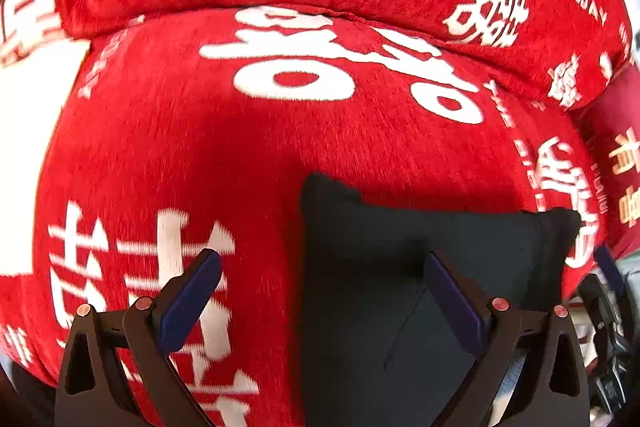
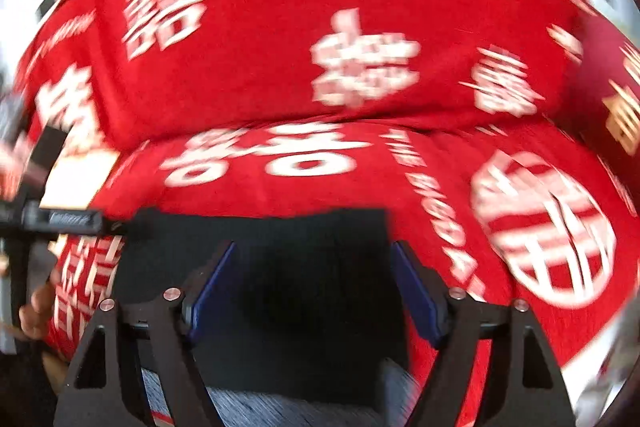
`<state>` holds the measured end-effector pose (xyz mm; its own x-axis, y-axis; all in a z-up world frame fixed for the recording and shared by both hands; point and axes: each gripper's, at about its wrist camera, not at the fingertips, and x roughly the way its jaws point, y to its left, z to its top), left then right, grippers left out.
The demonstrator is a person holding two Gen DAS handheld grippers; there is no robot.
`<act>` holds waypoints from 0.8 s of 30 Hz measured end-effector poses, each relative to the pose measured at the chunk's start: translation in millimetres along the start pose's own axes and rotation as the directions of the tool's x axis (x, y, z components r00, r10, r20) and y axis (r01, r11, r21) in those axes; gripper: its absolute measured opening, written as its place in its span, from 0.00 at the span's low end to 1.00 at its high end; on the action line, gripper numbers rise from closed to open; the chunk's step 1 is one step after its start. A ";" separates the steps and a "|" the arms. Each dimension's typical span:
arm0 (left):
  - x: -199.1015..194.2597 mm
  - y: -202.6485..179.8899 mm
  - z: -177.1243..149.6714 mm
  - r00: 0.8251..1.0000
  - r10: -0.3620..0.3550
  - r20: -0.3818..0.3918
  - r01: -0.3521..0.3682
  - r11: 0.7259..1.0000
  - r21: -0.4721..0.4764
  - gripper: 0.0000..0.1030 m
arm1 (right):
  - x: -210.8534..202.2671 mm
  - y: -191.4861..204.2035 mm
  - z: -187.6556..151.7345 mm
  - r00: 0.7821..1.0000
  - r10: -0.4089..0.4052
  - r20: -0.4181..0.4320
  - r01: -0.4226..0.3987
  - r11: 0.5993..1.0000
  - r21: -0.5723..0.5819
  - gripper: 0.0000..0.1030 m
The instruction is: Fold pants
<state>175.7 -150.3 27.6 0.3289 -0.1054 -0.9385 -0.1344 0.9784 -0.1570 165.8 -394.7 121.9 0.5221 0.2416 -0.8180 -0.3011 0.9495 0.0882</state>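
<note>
Broadly, largest first:
Blanket: red plush blanket [image 1: 240, 147] with white characters, spread under everything.
Pants: dark pants [image 1: 420, 267], a folded block lying on the blanket; long axis hard to judge.
Right gripper [image 2: 312, 287]: directly over the pants, fingers apart, nothing clamped — the nearer one.
Left gripper [image 1: 320, 299]: fingers apart, empty; straddles the pants' left edge — the pants lie to its right.

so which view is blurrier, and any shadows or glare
Right wrist view: smeared with motion blur, the cover print streaked. Left wrist view: mostly sharp, a shadow on the cover above the dark pants, blown-out white at the left edge. Both: fisheye bulge.
</note>
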 end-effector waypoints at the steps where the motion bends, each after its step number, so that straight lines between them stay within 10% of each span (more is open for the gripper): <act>1: 6.7 -3.7 2.8 0.999 0.047 -0.006 -0.047 0.999 0.014 0.98 | 18.6 3.6 5.4 0.999 0.006 -0.038 -0.006 1.000 -0.012 0.78; 5: 35.9 1.4 6.5 0.993 0.066 -0.099 -0.068 0.997 -0.021 1.00 | 89.4 -16.9 8.5 0.966 -0.058 -0.252 0.075 0.995 0.059 0.78; 14: 15.4 7.2 1.3 0.997 0.028 -0.068 -0.028 1.000 -0.008 1.00 | 67.4 -25.7 -0.3 0.976 -0.073 -0.205 0.095 0.990 0.105 0.89; 18: -17.9 17.1 -36.5 0.994 -0.101 -0.033 0.101 0.995 -0.003 1.00 | 18.5 -10.4 -27.5 0.989 -0.074 -0.126 0.085 0.993 0.087 0.89; 24: -30.5 -4.6 -93.7 0.997 -0.071 -0.014 0.072 0.993 0.095 1.00 | -12.9 6.9 -80.8 0.982 -0.146 -0.116 0.155 0.985 0.072 0.89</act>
<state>78.7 -168.2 28.1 0.3249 -0.1770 -0.9290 -0.0208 0.9808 -0.1941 92.5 -407.5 87.1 0.4639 0.0753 -0.8827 -0.1585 0.9874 0.0009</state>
